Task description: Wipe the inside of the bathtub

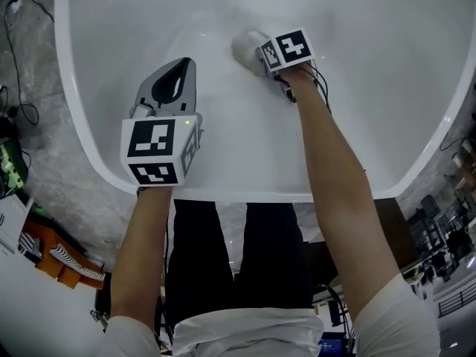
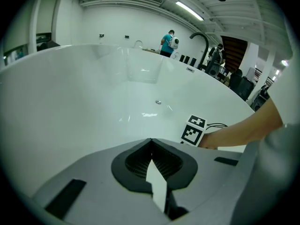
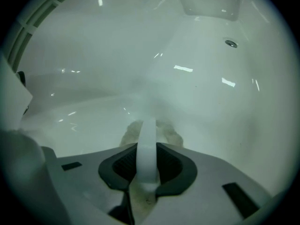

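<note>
Bathtub (image 1: pixel 372 88) walls surround right gripper (image 3: pixel 148 144) clamping a cloth (image 3: pixel 172 135) mostly hidden behind its jaws; left gripper (image 2: pixel 151 157) jaws together, empty.

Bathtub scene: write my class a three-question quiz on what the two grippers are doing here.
1. True or false: the left gripper holds something.
2. The cloth is: A on the rim, B pressed against the inside of the bathtub, C on the floor.
3. Fill in: the cloth is clamped by the ___ gripper.
Key: 1 false, its jaws are together and empty; 2 B; 3 right gripper.
</note>
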{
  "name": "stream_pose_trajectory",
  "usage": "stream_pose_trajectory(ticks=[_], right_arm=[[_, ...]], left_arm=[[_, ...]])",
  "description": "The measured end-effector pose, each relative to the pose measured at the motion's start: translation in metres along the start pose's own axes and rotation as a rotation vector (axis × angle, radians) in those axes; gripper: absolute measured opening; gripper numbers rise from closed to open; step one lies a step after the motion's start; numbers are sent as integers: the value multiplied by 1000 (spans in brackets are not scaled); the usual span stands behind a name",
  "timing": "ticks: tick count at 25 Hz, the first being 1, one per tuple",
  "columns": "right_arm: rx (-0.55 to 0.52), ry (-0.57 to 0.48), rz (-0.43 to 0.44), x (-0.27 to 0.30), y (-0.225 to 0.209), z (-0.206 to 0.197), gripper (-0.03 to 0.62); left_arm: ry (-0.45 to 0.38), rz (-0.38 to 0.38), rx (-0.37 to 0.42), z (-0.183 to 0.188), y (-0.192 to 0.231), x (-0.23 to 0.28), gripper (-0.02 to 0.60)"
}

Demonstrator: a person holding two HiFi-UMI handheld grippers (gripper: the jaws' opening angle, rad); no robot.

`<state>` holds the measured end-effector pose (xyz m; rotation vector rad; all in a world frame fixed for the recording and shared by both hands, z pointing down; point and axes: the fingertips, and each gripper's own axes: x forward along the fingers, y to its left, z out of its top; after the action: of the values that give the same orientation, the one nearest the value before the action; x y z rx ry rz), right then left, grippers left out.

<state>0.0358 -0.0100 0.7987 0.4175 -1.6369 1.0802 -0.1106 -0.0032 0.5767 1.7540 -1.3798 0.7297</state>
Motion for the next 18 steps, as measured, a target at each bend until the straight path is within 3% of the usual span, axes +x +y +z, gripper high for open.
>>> stream_pose_trajectory(ticks=[11,18], right_arm=[[-92,-27,112,35,75,46,98],[-125,-52,170,47,100,58,98]], left_arm=[[-16,40,-95,-2,33,-22,6],[-21,44,-120,-2,40,-28,6]])
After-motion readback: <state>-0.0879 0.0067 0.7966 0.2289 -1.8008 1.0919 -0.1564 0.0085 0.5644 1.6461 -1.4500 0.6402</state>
